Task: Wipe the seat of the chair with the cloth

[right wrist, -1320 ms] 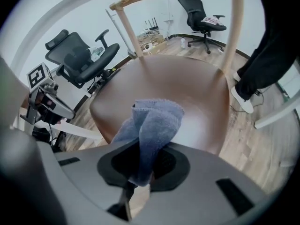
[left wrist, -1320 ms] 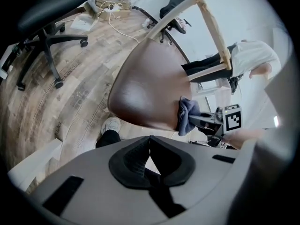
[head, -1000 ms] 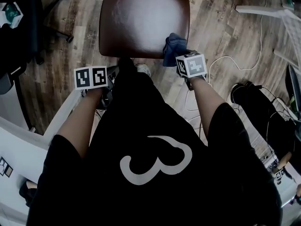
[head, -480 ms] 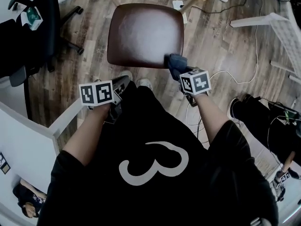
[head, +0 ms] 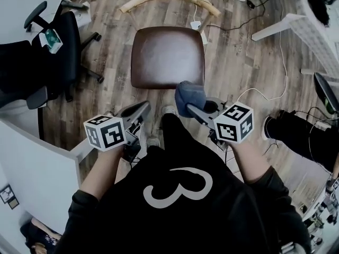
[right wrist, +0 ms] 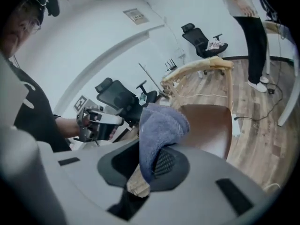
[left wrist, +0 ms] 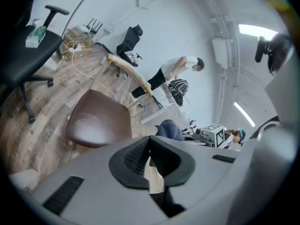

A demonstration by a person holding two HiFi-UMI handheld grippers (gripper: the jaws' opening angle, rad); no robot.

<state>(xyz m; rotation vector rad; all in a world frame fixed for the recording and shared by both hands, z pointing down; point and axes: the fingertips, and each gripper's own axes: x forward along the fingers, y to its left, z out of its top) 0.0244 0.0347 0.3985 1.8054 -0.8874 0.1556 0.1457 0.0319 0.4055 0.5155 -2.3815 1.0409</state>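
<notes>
— What colours do you have there?
— Your cloth [head: 189, 97] is dusty blue; the seat [head: 167, 57] is glossy dark brown.
— And the floor [head: 233, 62] around the seat?
— Grey-brown wood grain. Each marker cube [head: 233, 122] you carry shows black-and-white squares.

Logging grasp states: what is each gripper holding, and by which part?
Right gripper clamps the blue terry cloth by one bunched end; the rest bulges above the jaws. Left gripper holds nothing, jaws together.

The cloth [head: 189, 97] hides the near right corner of the seat [head: 167, 57].
</notes>
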